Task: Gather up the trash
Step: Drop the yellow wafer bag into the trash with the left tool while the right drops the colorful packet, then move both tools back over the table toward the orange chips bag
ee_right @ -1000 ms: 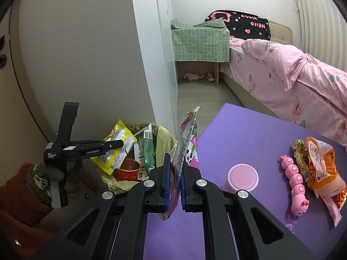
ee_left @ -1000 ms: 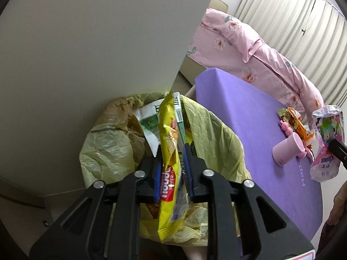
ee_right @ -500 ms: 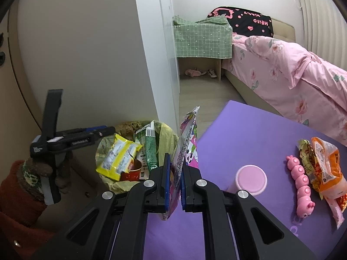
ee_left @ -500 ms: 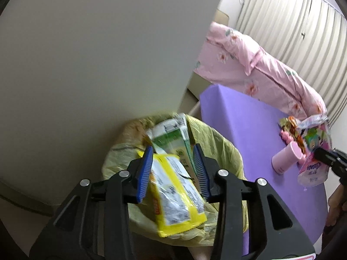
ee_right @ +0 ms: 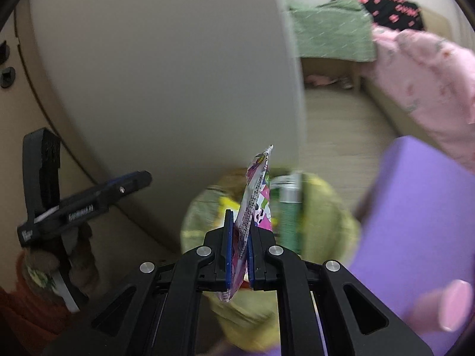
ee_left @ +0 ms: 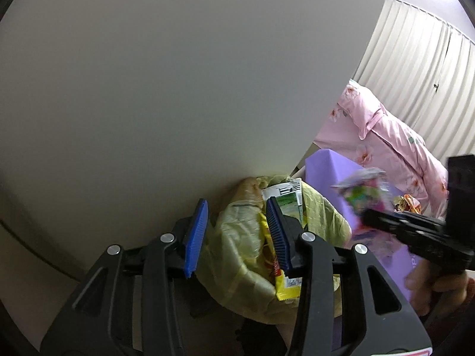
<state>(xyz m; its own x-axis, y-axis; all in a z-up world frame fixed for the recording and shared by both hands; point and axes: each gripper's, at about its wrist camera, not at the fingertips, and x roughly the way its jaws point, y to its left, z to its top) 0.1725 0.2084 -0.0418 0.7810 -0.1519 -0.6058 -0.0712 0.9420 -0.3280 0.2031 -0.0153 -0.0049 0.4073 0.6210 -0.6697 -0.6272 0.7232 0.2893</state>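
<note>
The bin lined with a yellow-green bag stands on the floor against the white cabinet; it also shows in the right wrist view. A yellow snack packet and a green-white carton lie in it. My left gripper is open and empty beside the bin's rim. My right gripper is shut on a pink and white wrapper and holds it above the bin; that wrapper also shows in the left wrist view.
The white cabinet side rises right behind the bin. The purple table is to the right, with a pink cup on it. A bed with a pink quilt lies beyond.
My left gripper opened and the yellow packet dropped into the bin; the gripper then drew back to the left. My right gripper swung left with the wrapper, from over the table to over the bin.
</note>
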